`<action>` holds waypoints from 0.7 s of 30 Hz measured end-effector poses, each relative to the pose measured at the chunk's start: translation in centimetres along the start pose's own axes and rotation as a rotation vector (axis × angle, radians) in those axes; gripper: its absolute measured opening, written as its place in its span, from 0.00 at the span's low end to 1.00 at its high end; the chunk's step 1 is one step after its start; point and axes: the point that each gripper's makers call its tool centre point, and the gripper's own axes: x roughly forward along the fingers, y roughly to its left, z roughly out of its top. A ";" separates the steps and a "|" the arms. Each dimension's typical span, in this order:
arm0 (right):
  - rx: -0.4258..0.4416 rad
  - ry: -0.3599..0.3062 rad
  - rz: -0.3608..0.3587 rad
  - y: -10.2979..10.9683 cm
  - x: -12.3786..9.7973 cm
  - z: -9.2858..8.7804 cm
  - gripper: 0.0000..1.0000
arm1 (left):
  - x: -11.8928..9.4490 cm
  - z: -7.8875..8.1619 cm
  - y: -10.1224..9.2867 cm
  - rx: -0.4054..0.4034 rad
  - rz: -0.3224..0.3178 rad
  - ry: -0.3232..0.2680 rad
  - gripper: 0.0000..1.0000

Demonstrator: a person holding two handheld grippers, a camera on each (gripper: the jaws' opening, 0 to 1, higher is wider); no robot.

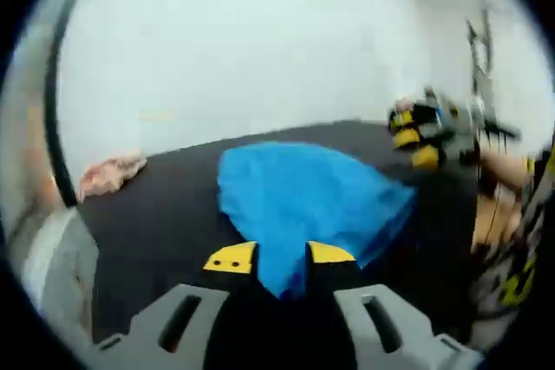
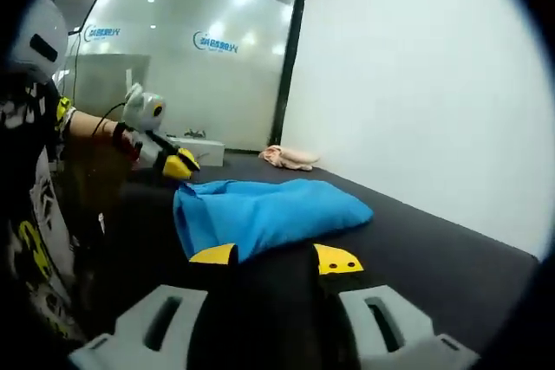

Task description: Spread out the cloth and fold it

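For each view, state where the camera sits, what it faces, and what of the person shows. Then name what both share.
Left gripper view: rides the left gripper, facing the blue cloth on the black table and a white wall; the right gripper and a forearm enter at right.
Right gripper view: rides the right gripper, facing the cloth toward a glass partition; the left gripper and the person's arm and torso show at left.
Shared: cloth, table, pink cloth.

Bright, even light with ceiling spots glaring at eleven o'clock in the right gripper view; the left gripper view is motion-blurred, edges fisheye-bent.
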 end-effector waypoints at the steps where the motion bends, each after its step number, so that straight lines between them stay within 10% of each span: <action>1: 0.005 -0.011 -0.003 -0.1 -0.1 0.2 0.31 | 0.4 -0.2 -0.2 -0.002 0.006 -0.003 0.28; 9: 0.045 -0.036 -0.020 -0.4 -0.7 0.6 0.31 | 1.1 -0.9 1.4 -0.106 0.053 -0.003 0.01; 17: 0.062 -0.039 -0.018 -0.2 -0.3 0.2 0.32 | -1.5 -0.3 3.6 -0.363 0.104 -0.119 0.01; 21: 0.027 -0.025 0.012 0.6 0.2 0.1 0.32 | -3.1 -3.8 5.9 -0.342 0.216 -0.020 0.16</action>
